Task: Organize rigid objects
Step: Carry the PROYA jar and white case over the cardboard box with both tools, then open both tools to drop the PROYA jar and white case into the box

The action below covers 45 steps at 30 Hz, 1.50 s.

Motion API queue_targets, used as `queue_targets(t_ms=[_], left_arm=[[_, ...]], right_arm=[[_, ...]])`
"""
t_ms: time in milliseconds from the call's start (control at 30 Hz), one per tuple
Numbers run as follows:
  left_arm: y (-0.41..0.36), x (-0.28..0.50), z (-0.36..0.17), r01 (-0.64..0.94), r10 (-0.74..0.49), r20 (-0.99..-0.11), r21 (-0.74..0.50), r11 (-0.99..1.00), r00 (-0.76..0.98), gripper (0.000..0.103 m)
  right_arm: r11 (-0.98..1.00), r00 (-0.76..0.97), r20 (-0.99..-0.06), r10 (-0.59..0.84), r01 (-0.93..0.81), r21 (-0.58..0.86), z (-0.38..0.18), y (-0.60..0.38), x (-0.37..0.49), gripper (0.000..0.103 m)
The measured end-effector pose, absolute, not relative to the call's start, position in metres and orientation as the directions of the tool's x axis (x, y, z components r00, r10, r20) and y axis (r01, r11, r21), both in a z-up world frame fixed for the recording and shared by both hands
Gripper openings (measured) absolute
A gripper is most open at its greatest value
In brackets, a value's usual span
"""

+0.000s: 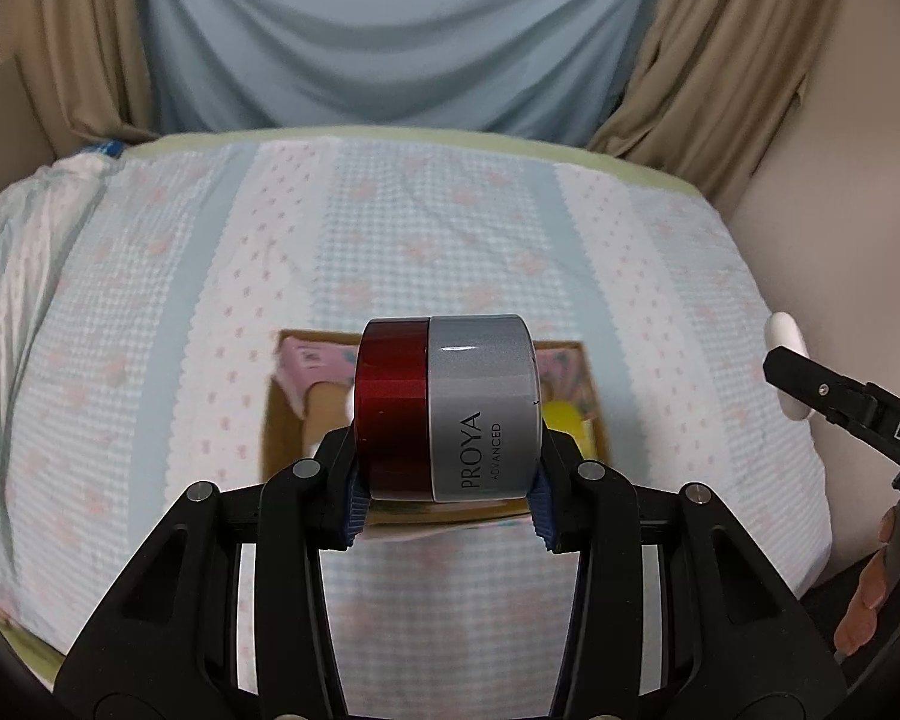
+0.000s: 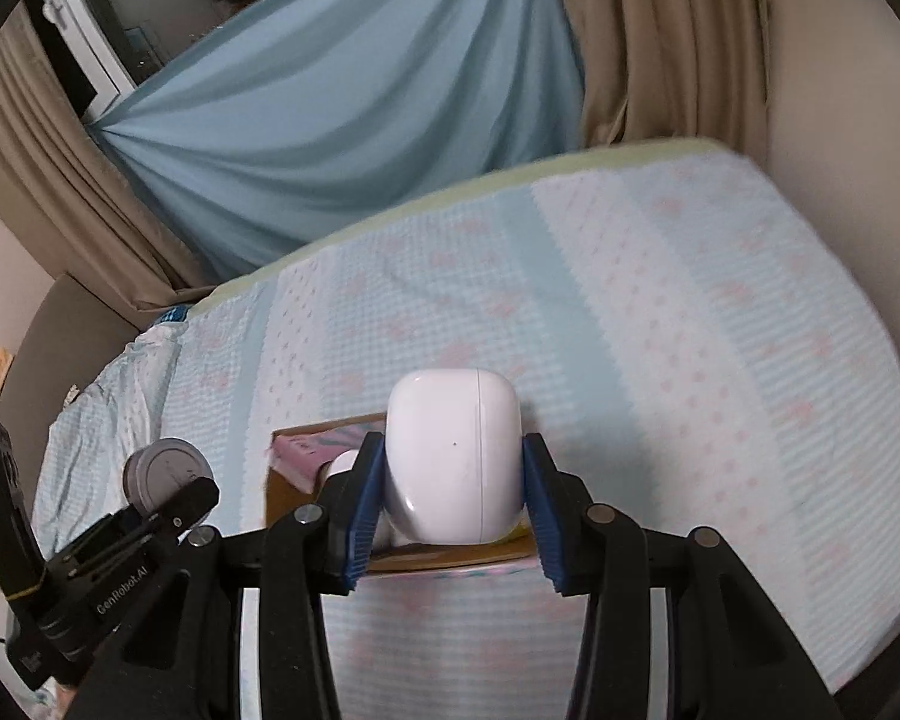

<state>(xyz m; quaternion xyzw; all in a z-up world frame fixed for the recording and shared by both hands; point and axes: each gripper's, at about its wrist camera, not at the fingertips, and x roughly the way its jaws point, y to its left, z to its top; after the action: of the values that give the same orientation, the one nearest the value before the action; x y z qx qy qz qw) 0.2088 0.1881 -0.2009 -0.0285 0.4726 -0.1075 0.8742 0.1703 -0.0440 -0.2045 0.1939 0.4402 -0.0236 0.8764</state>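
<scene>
Left wrist view
- Left gripper (image 1: 447, 495): jaws narrowed onto a cosmetic jar, blue pads pressed against both of its flat ends.
- Cosmetic jar (image 1: 447, 408): lying on its side, dark red base to the left, silver-grey lid to the right, lettering "PROYA ADVANCED" on the lid; held in the air in front of the cardboard box.
- Cardboard box (image 1: 282, 426): open-topped, resting on the bed, mostly hidden behind the jar; pink packaging at its far left, something yellow (image 1: 561, 417) at its right side.
- Bedspread (image 1: 150, 300): pale blue and white stripes with pink motifs.
- Right gripper (image 1: 810, 396): seen at the right edge, black, with a white item at its tip.
- Curtains (image 1: 390, 30): blue centre panel, tan drapes on either side.

Right wrist view
- Right gripper (image 2: 453, 516): jaws closed onto a white earbud case, one pad on each side.
- Earbud case (image 2: 453, 456): glossy, rounded, seam running vertically, held above the near part of the cardboard box (image 2: 282, 492).
- Left gripper (image 2: 168, 504): lower left, carrying the jar (image 2: 162, 471), lid end facing the camera, left of the box.
</scene>
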Motion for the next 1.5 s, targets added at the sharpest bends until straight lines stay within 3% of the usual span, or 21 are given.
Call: queue_targets(t_ms=[400,800,1267,1300,1333,1367,1400,1433,1500], left_arm=[[0.238,0.276,-0.281,0.115,-0.174,-0.893,-0.139,0.984,0.414,0.038],[0.236,0.346,-0.376,0.14,-0.108,-0.962,-0.074,0.987,0.252,0.038],[0.221,0.36,-0.418,0.217,-0.075,-0.986,-0.042,0.975,0.148,0.039],[0.22,0.361,-0.418,0.218,-0.083,-0.987,-0.051,0.975,0.139,0.043],[0.22,0.362,-0.415,0.219,-0.1,-0.986,-0.069,0.973,0.136,0.052],[0.219,0.362,-0.412,0.221,-0.114,-0.984,-0.081,0.972,0.14,0.081],[0.218,0.361,-0.406,0.228,-0.133,-0.98,-0.096,0.969,0.15,0.101],[0.216,0.359,-0.399,0.239,-0.153,-0.974,-0.111,0.965,0.165,0.102],[0.211,0.356,-0.39,0.262,-0.15,-0.972,-0.099,0.96,0.183,0.103]], right_arm=[[0.926,0.458,-0.871,0.178,0.221,0.306,-0.282,0.012,0.246,0.041],[0.946,0.257,-0.95,0.175,0.224,0.235,-0.383,0.008,0.314,0.041],[0.967,0.097,-0.985,0.143,0.199,0.16,-0.428,-0.002,0.343,0.041],[0.964,0.096,-0.984,0.151,0.204,0.168,-0.428,-0.002,0.343,0.041],[0.962,0.107,-0.981,0.16,0.208,0.179,-0.426,-0.003,0.342,0.048],[0.959,0.121,-0.979,0.166,0.209,0.189,-0.423,-0.004,0.343,0.055],[0.96,0.132,-0.978,0.163,0.208,0.189,-0.42,-0.005,0.342,0.072],[0.963,0.145,-0.979,0.143,0.207,0.171,-0.416,-0.006,0.341,0.088],[0.97,0.157,-0.981,0.113,0.199,0.144,-0.409,-0.006,0.339,0.095]])
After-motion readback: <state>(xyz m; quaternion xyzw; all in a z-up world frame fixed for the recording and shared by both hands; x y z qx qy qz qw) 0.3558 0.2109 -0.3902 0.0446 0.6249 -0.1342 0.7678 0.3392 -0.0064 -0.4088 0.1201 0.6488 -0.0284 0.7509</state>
